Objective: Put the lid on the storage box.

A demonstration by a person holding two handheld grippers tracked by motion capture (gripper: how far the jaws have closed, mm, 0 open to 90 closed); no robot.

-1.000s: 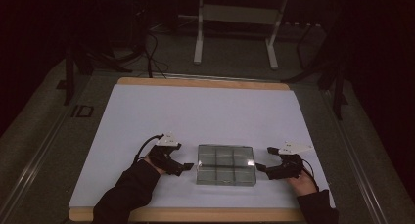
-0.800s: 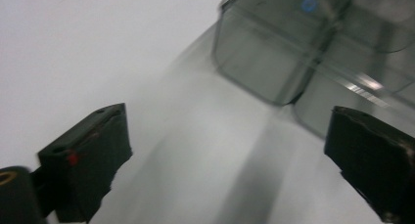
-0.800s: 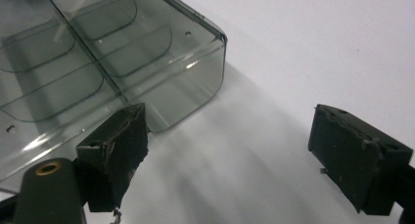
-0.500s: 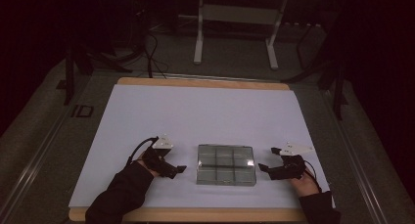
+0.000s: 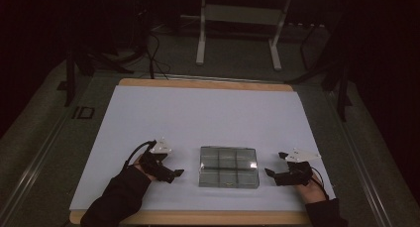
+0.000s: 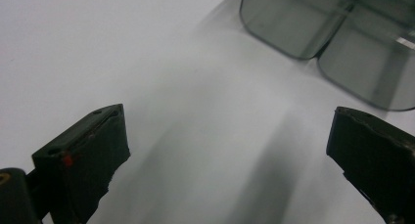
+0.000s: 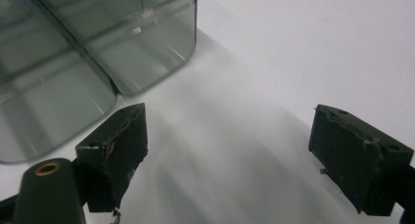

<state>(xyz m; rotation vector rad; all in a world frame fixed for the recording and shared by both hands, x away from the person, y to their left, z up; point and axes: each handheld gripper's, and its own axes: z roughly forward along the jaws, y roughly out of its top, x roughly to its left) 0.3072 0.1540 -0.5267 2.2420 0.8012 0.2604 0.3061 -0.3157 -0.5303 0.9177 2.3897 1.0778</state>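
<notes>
The left gripper (image 5: 177, 173) has its fingers (image 6: 83, 160) wide apart, with nothing between them but the white sheet (image 5: 208, 118). The right gripper (image 5: 269, 173) has its fingers (image 7: 115, 145) wide apart too, and they hold nothing. A second ago the left gripper was just beside the clear box (image 5: 229, 166). Now it has pulled back, and there is a gap between them. The right gripper has moved back a little too. The box has not moved. It lies flat on the sheet, between the two grippers, near the front of the worktop (image 5: 198, 83). It has small square spaces inside. Both grippers point in at the box, and neither one touches it. Dark sleeves (image 5: 116, 199) come in from the front edge.
</notes>
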